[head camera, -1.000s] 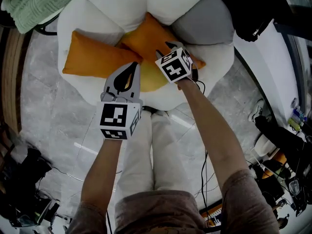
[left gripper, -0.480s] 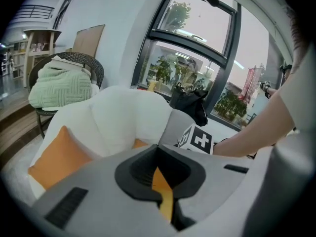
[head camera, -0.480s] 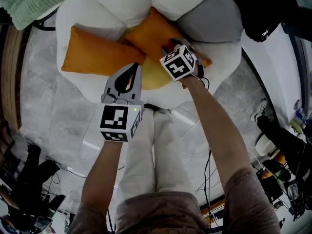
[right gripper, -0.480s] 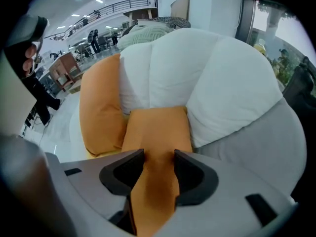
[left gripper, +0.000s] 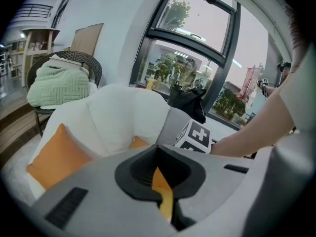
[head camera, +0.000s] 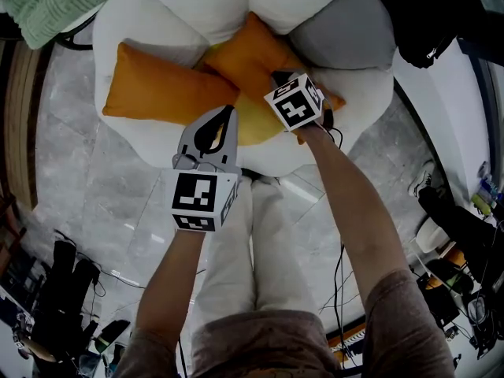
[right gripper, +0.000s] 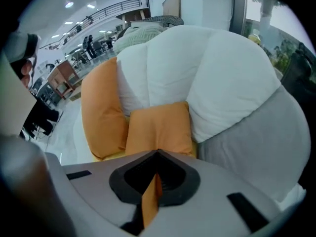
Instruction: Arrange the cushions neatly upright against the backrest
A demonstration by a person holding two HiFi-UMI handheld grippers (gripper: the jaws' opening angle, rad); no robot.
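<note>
Orange cushion point(right gripper: 158, 130) pinched as right hand-held gripper point(right gripper: 157, 156) closes shut; left hand-held gripper point(left gripper: 158, 151) seemingly shut, empty

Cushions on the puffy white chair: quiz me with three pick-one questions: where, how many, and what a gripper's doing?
1. Where's the yellow cushion? A on the floor; B on a wicker chair; C on the white chair, under the middle orange cushion.
2. How many orange cushions? A one; B two; C four.
3. The right gripper is: A pinching the middle orange cushion; B wide open; C holding a blanket.
Answers: C, yellow shows beneath it; B, that one plus the left orange cushion; A, its closing jaws press orange fabric.
</note>
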